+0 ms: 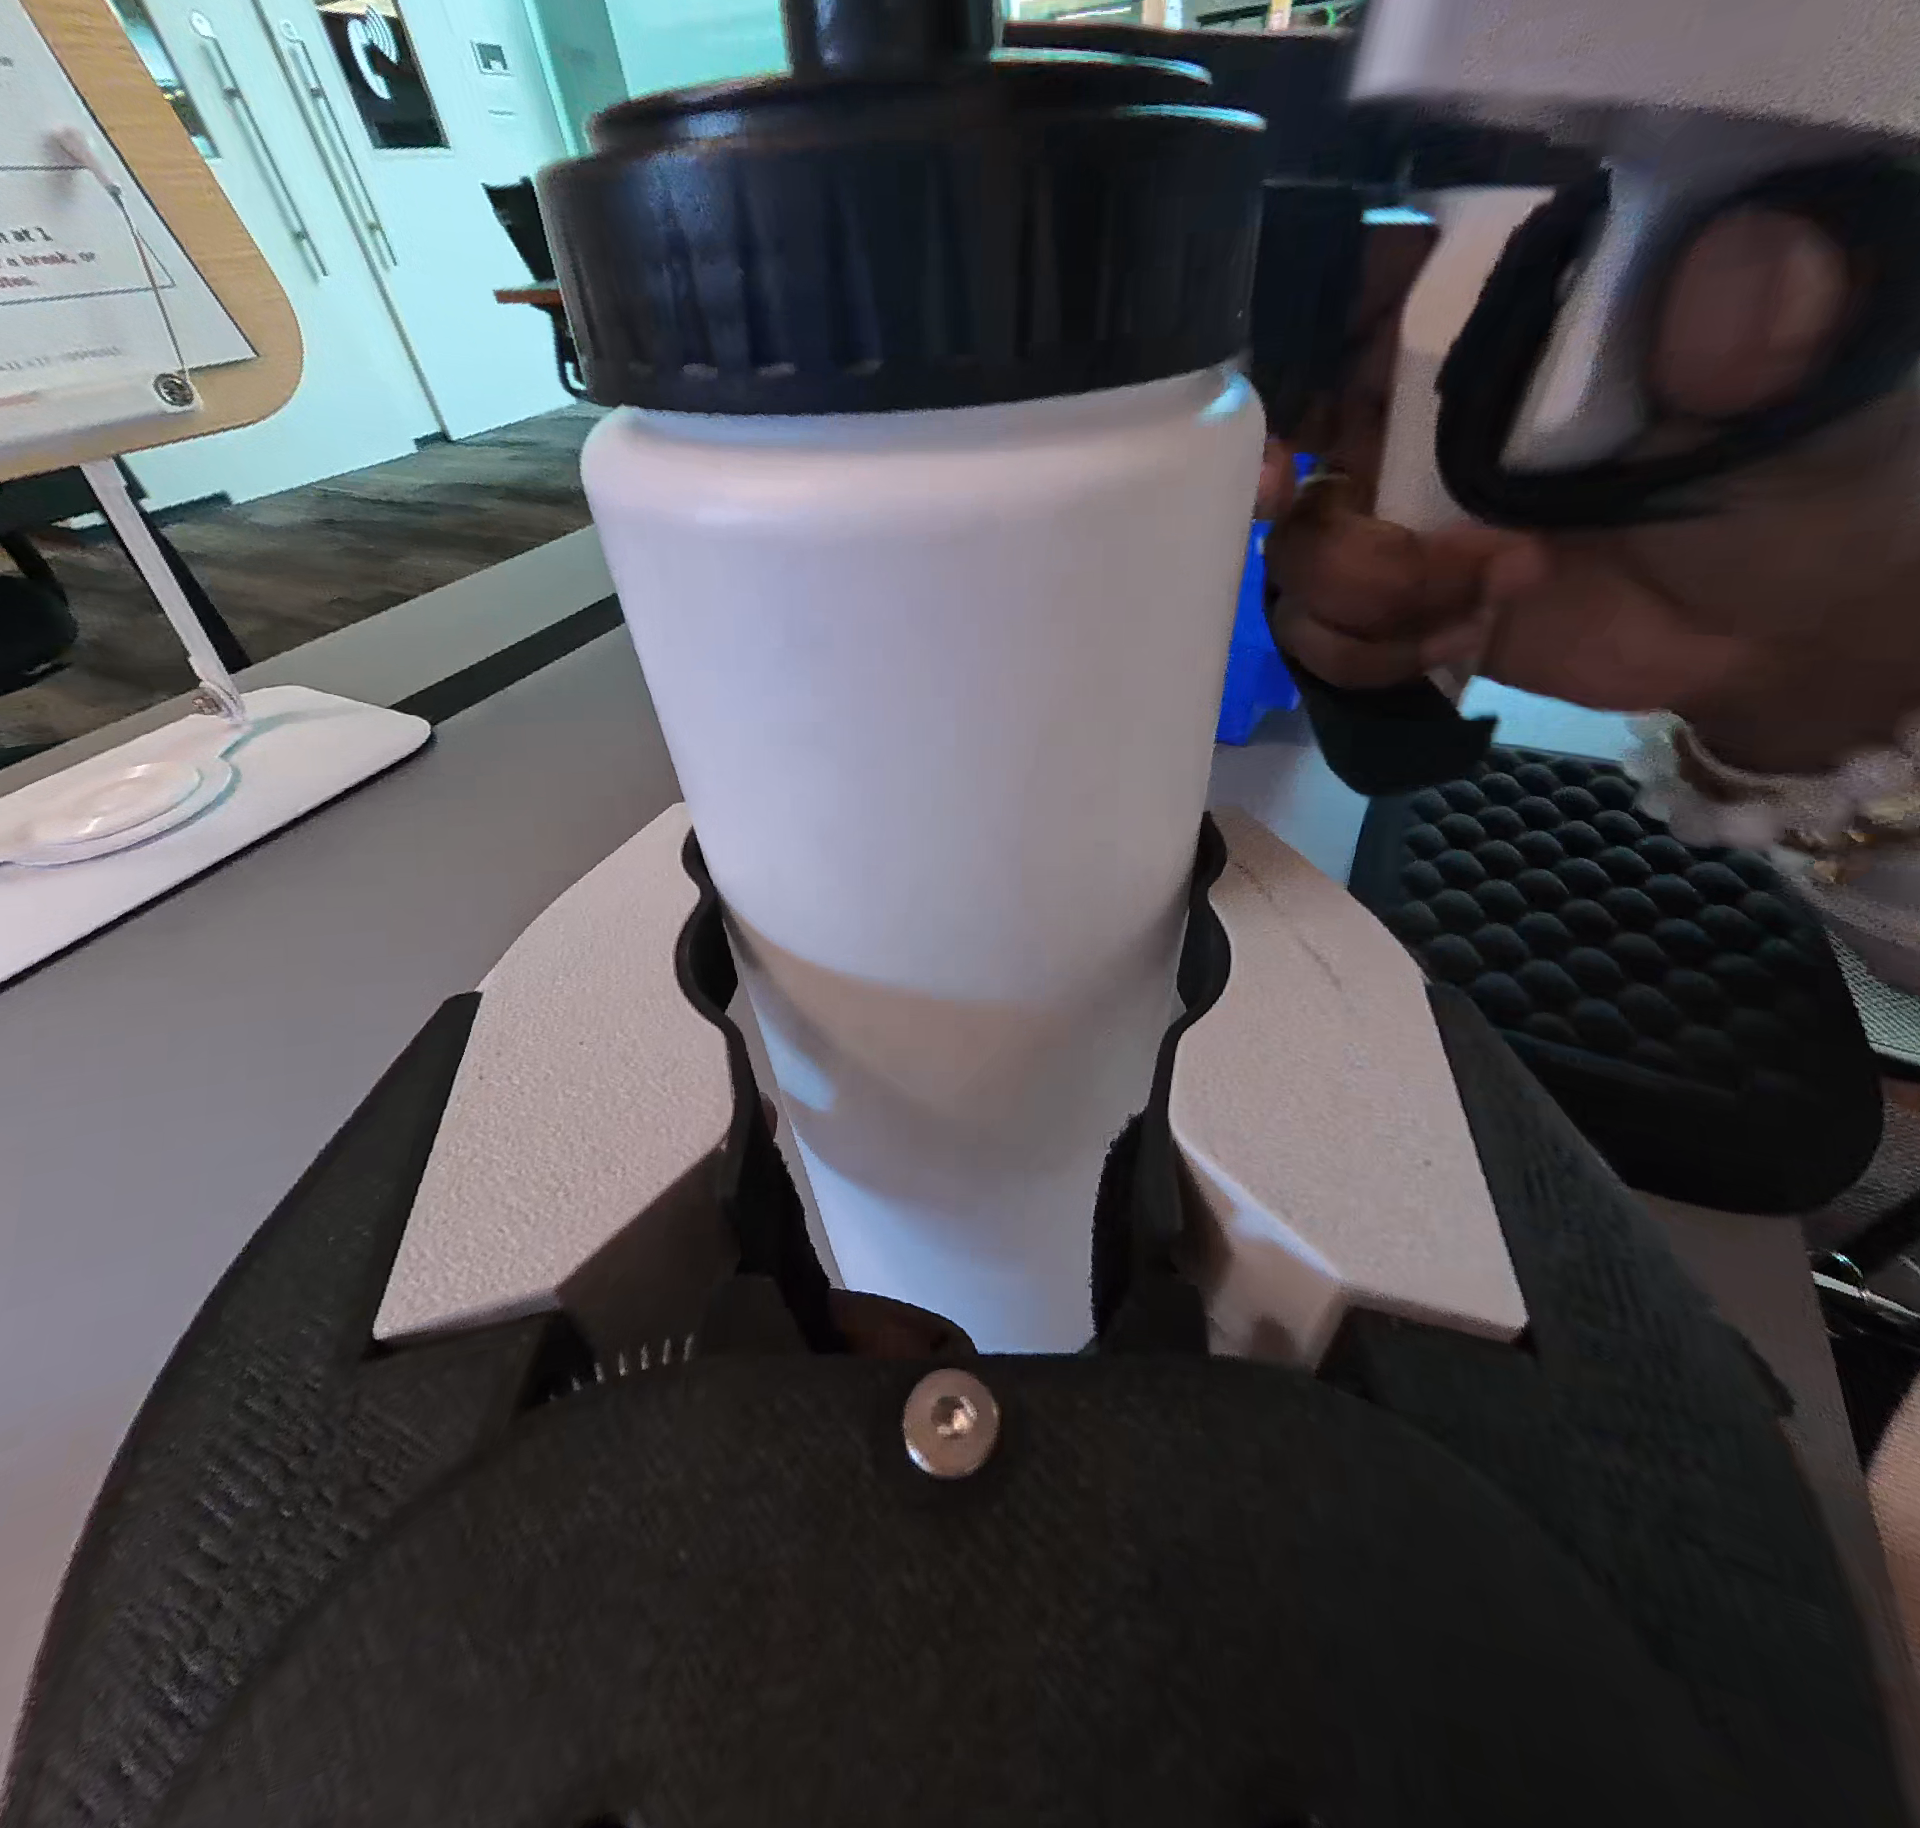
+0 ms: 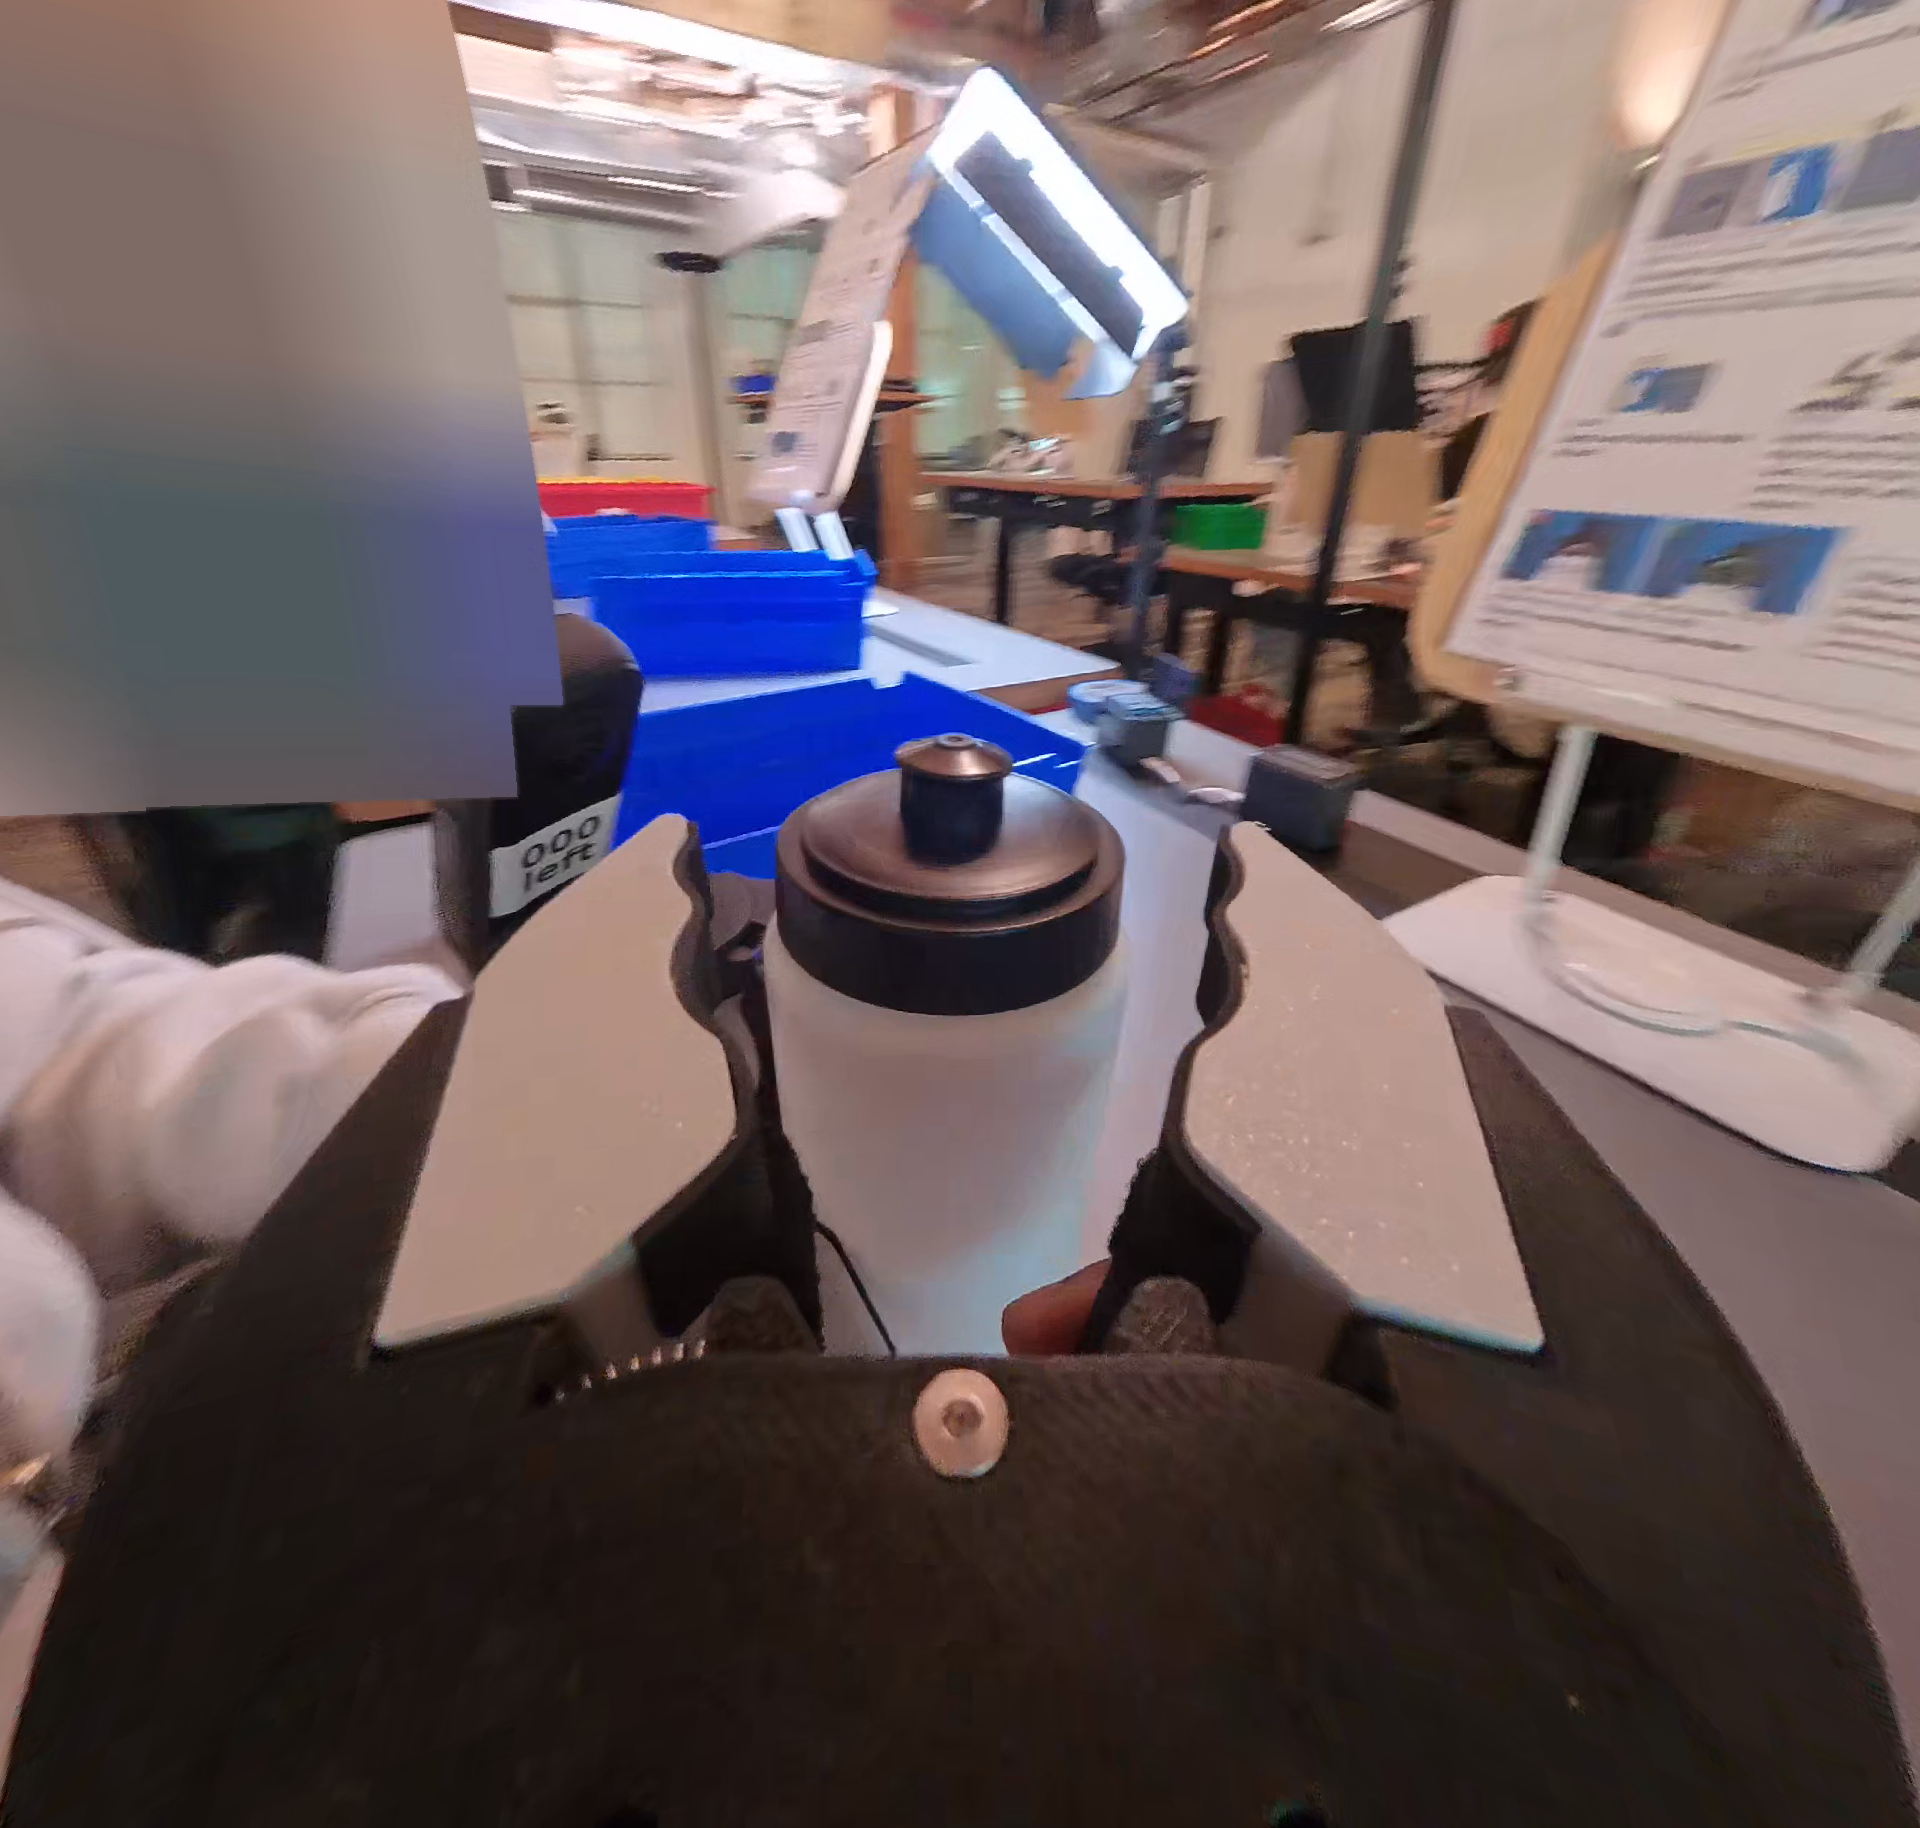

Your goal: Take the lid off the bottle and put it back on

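Am clamping left gripper (image 1: 951, 957) on white squeeze bottle (image 1: 925, 698) body, upright above grey table (image 1: 260, 999). Right gripper (image 2: 951, 947) jaws standing apart, flanking black lid (image 2: 948, 905), not touching. Am planning square closure on ribbed rim before twisting.

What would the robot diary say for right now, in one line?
left gripper: shut on white bottle | right gripper: open, either side of bottle, below black lid | lid: on bottle

A grey table (image 2: 1714, 1248) carries a white sign-stand base (image 2: 1662, 1030); behind that base sit blue bins (image 2: 831, 739) and a small grey box (image 2: 1299, 796).
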### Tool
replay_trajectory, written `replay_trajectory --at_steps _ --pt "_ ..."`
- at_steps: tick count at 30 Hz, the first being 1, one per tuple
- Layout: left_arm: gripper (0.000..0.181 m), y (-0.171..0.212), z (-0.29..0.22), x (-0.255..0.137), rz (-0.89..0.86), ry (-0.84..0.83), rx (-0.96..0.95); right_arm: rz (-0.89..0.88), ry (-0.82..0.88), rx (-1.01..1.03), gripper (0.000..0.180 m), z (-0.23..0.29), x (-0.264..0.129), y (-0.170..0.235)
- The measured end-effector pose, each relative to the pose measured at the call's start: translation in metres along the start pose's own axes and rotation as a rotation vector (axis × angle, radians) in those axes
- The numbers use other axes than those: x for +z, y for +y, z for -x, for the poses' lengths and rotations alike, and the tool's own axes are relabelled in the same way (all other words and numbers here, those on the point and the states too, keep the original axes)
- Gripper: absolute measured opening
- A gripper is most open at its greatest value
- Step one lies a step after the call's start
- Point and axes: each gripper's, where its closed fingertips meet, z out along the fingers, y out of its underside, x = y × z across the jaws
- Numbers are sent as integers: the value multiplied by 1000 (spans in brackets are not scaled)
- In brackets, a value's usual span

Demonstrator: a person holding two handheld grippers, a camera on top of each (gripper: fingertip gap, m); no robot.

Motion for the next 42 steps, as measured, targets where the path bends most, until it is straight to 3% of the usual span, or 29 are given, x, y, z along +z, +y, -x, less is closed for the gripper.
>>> replay_trajectory --at_steps 3,7,9,13,15,17,20,22,26,29,32,38,40,42 --pt "86 0 0 0 -10 -4 -2 21 139 -47 87 1 3 7" --pt "86 -1 -2 -1 -26 39 -12 59 92 3 72 3 11 18" --pt "86 -2 -11 -5 -50 137 -9 74 -26 -10 71 10 9 17" --pt "85 -4 -46 -19 -102 431 -13 67 -442 51 71 40 -7 14" --pt "85 -5 -49 -19 -110 454 -31 56 -548 108 71 42 -12 13" --pt "85 -5 -45 -16 -112 414 -33 39 -527 118 71 37 -12 13" --pt "86 -4 -34 -11 -111 313 -4 -63 -330 113 96 19 -8 3" --pt "86 -4 -33 -11 -112 300 -5 -101 -241 105 98 16 -9 -3" --pt "86 -4 -33 -10 -113 288 -8 18 -137 -20 98 24 -2 12" --pt "86 -4 -32 -10 -111 286 -12 63 -94 -127 78 25 3 14" --pt "86 -4 -35 -12 -113 326 -22 96 -205 -108 77 29 4 15" --pt "86 -5 -49 -16 -124 412 -11 91 -639 -39 77 47 -11 13" --pt "86 -5 -48 -15 -121 400 -14 96 -656 22 77 45 -10 13" --pt "86 -5 -46 -15 -120 386 -13 15 -581 62 93 41 -8 3"
